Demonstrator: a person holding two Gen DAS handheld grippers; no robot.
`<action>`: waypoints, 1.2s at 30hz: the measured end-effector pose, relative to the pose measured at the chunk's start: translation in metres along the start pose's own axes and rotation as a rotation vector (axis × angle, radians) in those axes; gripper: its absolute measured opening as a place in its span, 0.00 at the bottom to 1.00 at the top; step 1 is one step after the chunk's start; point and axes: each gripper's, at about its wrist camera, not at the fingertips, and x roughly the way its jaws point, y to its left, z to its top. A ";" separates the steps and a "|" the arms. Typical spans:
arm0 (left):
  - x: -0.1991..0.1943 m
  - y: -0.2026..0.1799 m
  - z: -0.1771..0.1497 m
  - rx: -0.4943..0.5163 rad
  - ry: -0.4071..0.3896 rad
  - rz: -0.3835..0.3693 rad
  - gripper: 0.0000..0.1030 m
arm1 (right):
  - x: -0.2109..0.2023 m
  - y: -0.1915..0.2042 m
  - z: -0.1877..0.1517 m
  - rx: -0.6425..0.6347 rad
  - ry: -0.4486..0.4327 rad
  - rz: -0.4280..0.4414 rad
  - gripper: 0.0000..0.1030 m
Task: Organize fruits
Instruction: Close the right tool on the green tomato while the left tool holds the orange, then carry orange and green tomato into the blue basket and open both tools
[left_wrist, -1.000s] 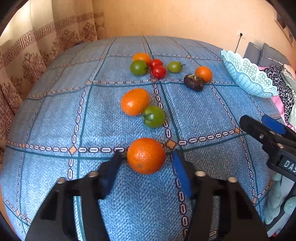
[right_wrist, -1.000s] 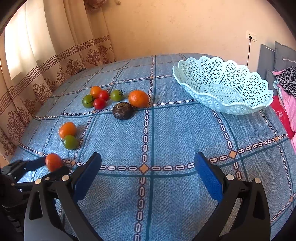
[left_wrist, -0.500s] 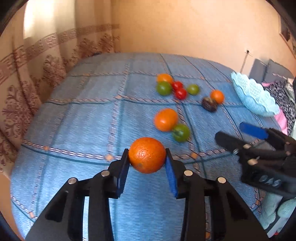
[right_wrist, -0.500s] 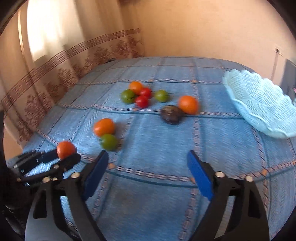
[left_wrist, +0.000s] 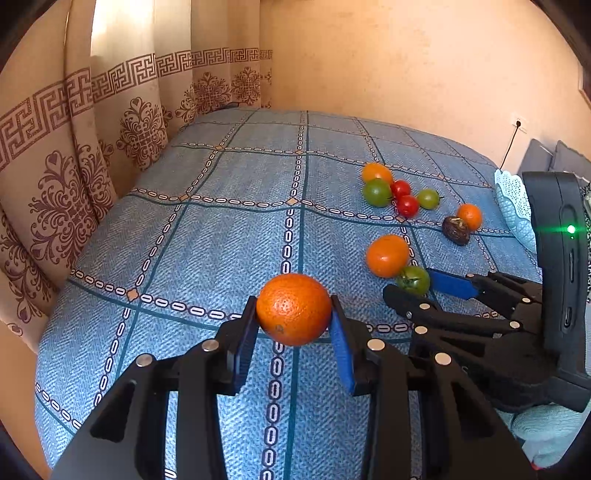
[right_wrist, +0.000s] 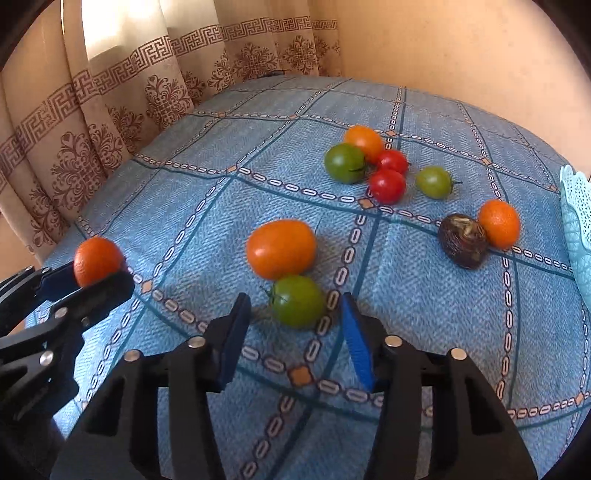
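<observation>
Left claw (left_wrist: 293, 325) clamped on an orange (left_wrist: 293, 309) held above the blue bedspread (left_wrist: 221, 236), right claw (right_wrist: 295, 332) spread wide around a green tomato (right_wrist: 297, 301), orange tomato (right_wrist: 280, 248) touching it at 12 o'clock, basket (right_wrist: 576, 214) at 3 o'clock.

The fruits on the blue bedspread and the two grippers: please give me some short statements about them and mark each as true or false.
1. The left gripper holds an orange between its pads. True.
2. The right gripper is shut on a red tomato. False: it is open, with a green tomato lying between its fingertips.
3. The dark brown fruit lies right beside a small orange. True.
4. Some fruits already lie inside the light blue basket. False: no fruit shows in the visible part of it; the loose fruits lie on the bedspread.
5. Two red tomatoes lie together in the far cluster. True.
</observation>
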 end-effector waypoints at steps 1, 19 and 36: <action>0.000 0.001 0.001 -0.001 0.000 0.003 0.36 | 0.001 0.000 0.000 -0.002 -0.001 0.000 0.42; -0.012 -0.027 0.024 0.053 -0.057 0.024 0.37 | -0.054 -0.050 -0.010 0.158 -0.117 0.004 0.29; -0.016 -0.122 0.056 0.164 -0.085 -0.063 0.37 | -0.144 -0.182 -0.037 0.375 -0.301 -0.130 0.29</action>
